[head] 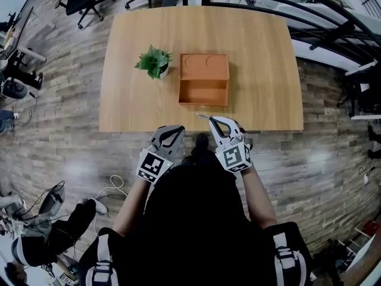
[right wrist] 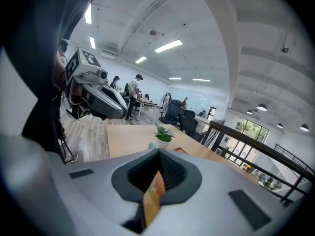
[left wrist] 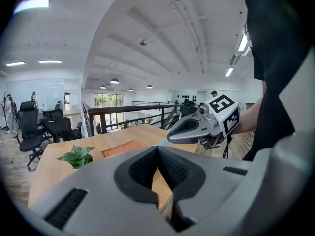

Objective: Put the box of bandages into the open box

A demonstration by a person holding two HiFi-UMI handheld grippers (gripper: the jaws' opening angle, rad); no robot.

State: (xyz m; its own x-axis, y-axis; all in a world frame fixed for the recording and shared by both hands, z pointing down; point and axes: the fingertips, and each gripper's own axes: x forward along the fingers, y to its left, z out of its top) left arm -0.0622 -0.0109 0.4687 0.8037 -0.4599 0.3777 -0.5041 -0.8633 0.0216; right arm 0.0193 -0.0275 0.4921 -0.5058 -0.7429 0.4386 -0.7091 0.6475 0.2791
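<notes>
The open orange box (head: pixel 203 104) sits mid-table with its lid (head: pixel 204 67) lying flat behind it; it also shows as the orange box (left wrist: pixel 120 148) in the left gripper view. My right gripper (head: pixel 211 119) is held at the table's near edge, shut on a thin pale teal thing (head: pixel 202 113), apparently the box of bandages. Only its edge (left wrist: pixel 162 142) pokes past the tips (right wrist: pixel 152 145). My left gripper (head: pixel 177 128) is beside it, short of the table, shut and empty. Each gripper sees the other: the right gripper (left wrist: pixel 170 137) and the left gripper (right wrist: pixel 123 113).
A small potted plant (head: pixel 153 61) stands just left of the orange box, and appears as the plant (left wrist: pixel 76 155) and the plant (right wrist: pixel 164 132) in the gripper views. The wooden table (head: pixel 256 70) stands on plank flooring. Office chairs (head: pixel 83 2) and black railings (head: pixel 333 16) lie beyond it.
</notes>
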